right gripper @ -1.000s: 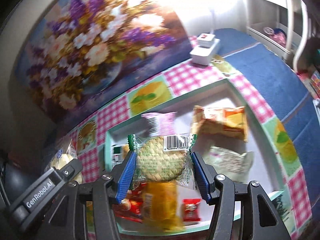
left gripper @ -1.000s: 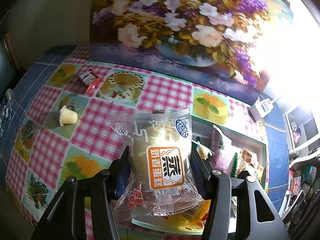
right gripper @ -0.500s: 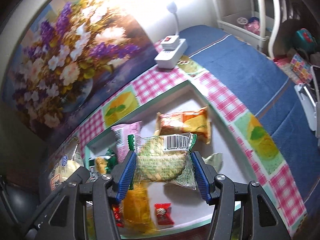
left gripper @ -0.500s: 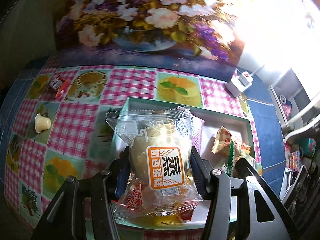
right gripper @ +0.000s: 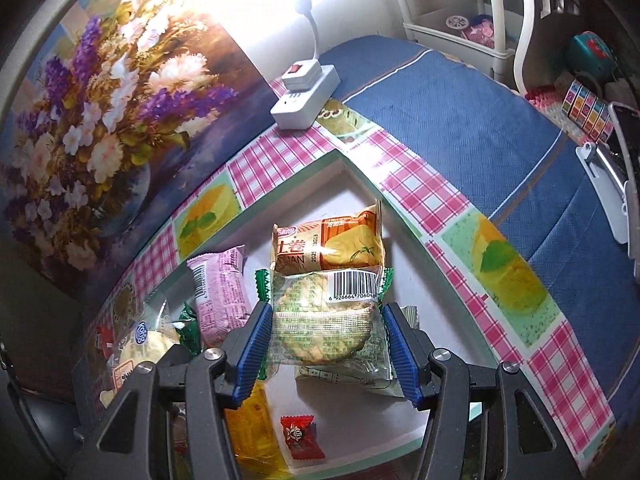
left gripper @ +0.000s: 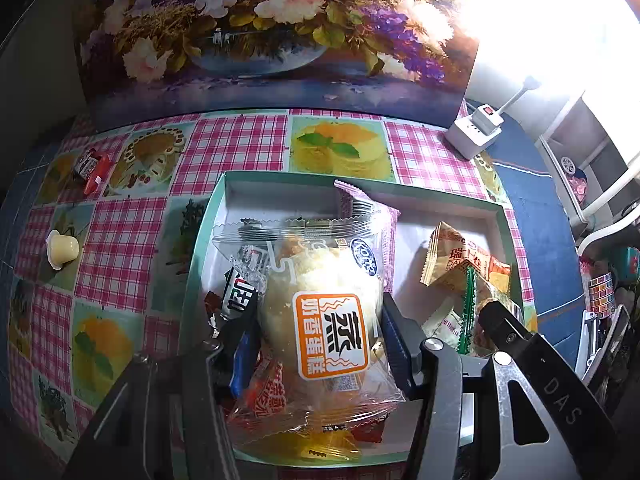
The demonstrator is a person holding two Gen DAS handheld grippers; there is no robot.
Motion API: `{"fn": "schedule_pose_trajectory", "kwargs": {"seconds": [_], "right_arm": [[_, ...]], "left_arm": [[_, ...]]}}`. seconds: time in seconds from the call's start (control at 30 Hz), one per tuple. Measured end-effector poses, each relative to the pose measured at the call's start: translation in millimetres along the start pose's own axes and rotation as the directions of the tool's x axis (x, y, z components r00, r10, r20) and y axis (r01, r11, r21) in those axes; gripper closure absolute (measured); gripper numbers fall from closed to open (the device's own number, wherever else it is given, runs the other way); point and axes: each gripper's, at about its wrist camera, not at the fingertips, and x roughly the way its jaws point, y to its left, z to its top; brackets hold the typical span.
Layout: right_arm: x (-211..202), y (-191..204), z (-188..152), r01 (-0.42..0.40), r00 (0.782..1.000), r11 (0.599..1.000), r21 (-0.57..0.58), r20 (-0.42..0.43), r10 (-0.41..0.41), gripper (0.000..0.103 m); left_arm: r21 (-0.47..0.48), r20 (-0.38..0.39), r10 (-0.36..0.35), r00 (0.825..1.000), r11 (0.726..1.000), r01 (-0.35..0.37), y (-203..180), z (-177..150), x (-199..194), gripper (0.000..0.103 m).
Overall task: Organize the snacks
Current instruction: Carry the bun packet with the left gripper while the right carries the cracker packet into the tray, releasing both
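Both grippers hang over the green-rimmed tray [left gripper: 208,240]. The left gripper [left gripper: 316,340] clamps a wrapped steamed cake [left gripper: 320,304] across its middle; the right gripper [right gripper: 326,336] pinches a cracker packet [right gripper: 324,320] by its 2 sides. The cake looks soft and light under slick film; the crackers probably snap easily, so mid-body holds suit both.

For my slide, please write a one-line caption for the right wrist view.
Right claw holding a wrapped cracker pack above the snack tray, over an orange packet and a red candy.
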Motion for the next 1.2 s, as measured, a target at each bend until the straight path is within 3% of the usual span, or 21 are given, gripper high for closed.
{"fn": "schedule_pose_trajectory", "kwargs": {"seconds": [0.47,0.63,1.2], "right_arm": [[-1.0,0.2,1.1,-0.002,1.000,1.000,0.009,-0.008,0.003,0.042],[0.1,-0.2,1.2,-0.015,1.000,1.000,0.020,-0.015,0.016,0.041],[-0.8,-0.5,3.0,-0.037,0.999,0.999,0.023,-0.026,0.038,0.041]], "left_arm": [[0.008,-0.014,-0.015,1.000,1.000,0.015,0.0,-2.6,0.1,0.045],[0.020,-0.014,0.001,1.000,1.000,-0.001,-0.7,-3.6,-0.7,0.039],[0.031,0.016,0.035,0.999,0.999,-0.035,3.2,-2.4,-13.6,0.037]]}}
